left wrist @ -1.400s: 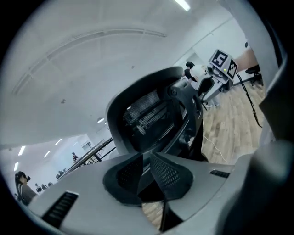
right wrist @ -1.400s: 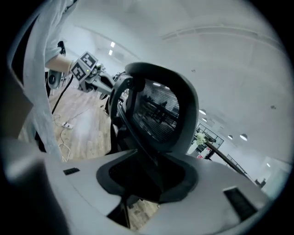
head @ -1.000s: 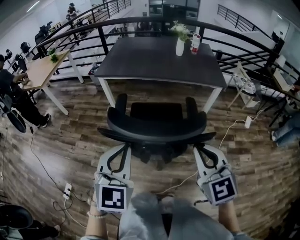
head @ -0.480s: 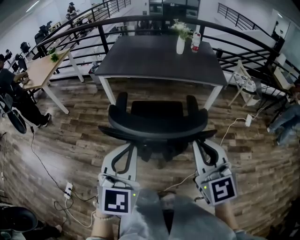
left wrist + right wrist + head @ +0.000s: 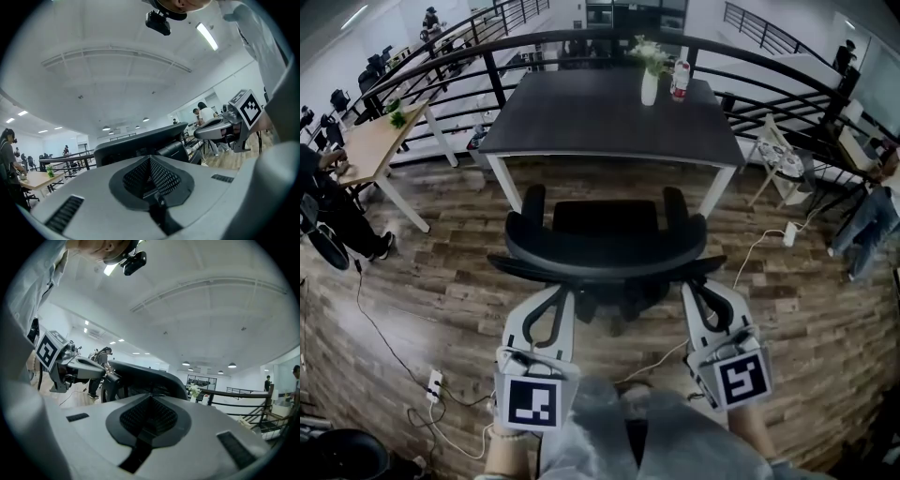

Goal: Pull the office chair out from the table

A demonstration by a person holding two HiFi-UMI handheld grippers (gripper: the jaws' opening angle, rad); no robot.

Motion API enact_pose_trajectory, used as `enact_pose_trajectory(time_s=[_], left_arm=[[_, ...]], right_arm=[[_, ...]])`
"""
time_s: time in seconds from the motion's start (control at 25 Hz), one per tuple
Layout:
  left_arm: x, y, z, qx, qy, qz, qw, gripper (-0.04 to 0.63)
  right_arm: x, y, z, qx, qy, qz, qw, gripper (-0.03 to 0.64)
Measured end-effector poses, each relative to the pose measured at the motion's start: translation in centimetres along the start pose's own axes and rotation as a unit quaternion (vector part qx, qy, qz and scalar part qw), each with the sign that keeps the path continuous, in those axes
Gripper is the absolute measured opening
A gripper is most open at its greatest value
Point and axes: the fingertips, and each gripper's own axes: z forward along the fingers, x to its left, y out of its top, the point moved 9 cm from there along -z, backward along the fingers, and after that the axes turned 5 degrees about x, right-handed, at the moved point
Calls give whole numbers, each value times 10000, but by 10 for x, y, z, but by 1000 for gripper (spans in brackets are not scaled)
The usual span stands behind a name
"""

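Note:
The black office chair (image 5: 605,248) stands with its back to me, its seat just in front of the dark table (image 5: 609,112). My left gripper (image 5: 555,292) reaches up to the left wing of the backrest, and my right gripper (image 5: 696,286) to the right wing. Both are shut, tips at the backrest's lower edge; I cannot tell whether they touch it. In the left gripper view the jaws of the left gripper (image 5: 151,159) meet, with the backrest (image 5: 140,143) just ahead. The right gripper (image 5: 151,399) also shows closed jaws, with the backrest (image 5: 140,378) ahead of them.
A white vase of flowers (image 5: 649,84) and a bottle (image 5: 679,80) stand at the table's far edge. A black railing (image 5: 787,94) curves behind. A wooden desk (image 5: 370,145) with a seated person (image 5: 319,187) is at left. Cables and a power strip (image 5: 434,382) lie on the floor.
The head view has tilted a little, so the table sits slightly higher in frame. Both grippers stay at the backrest, and the chair has barely shifted.

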Motion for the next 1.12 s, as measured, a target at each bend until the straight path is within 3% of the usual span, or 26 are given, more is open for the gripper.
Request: enact_pose_trajectory(time_s=[0.68,1.12], left_arm=[[12,-6,-5,18,255,-67,9997,12],[11,-9,-3,-4,218,-243,9995,12]], right_arm=[[6,-7,5,113,121,-25,9999,2],[3,-12,5,190,107,33,9998,2]])
